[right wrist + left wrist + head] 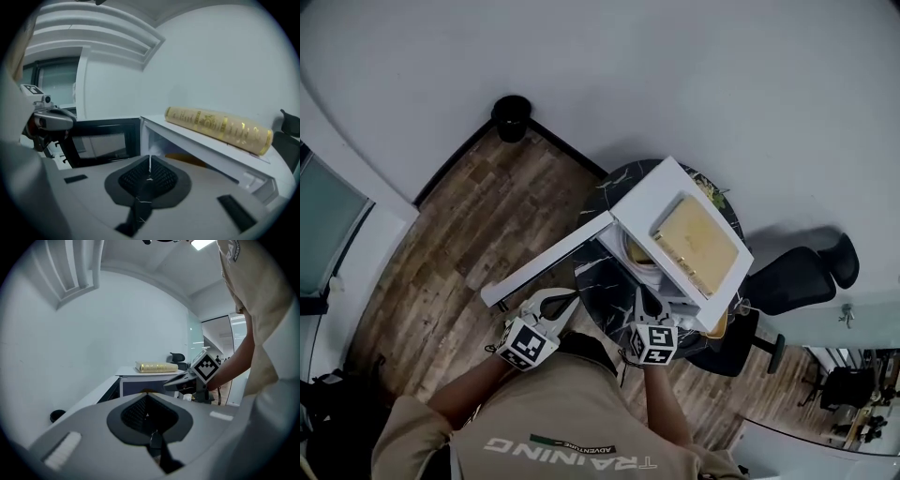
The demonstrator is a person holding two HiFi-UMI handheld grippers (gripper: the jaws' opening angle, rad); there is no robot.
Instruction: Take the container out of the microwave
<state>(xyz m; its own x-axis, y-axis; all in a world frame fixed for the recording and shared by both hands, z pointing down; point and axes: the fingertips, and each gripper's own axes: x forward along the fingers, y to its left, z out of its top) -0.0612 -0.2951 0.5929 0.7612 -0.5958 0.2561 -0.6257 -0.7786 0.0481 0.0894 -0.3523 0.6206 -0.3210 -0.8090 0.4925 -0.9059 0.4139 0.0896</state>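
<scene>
Microwave [649,199] door [546,262] open, frame centre; container [188,161] still inside. Left gripper [566,300] & right gripper [646,303] in front, jaws clenched, empty. Grab + pull-out left.

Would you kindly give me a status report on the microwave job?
Left gripper and right gripper shut, empty. Container inside microwave. Door open; way clear.

The person wears a tan shirt [572,412] lettered TRAINING in white.
</scene>
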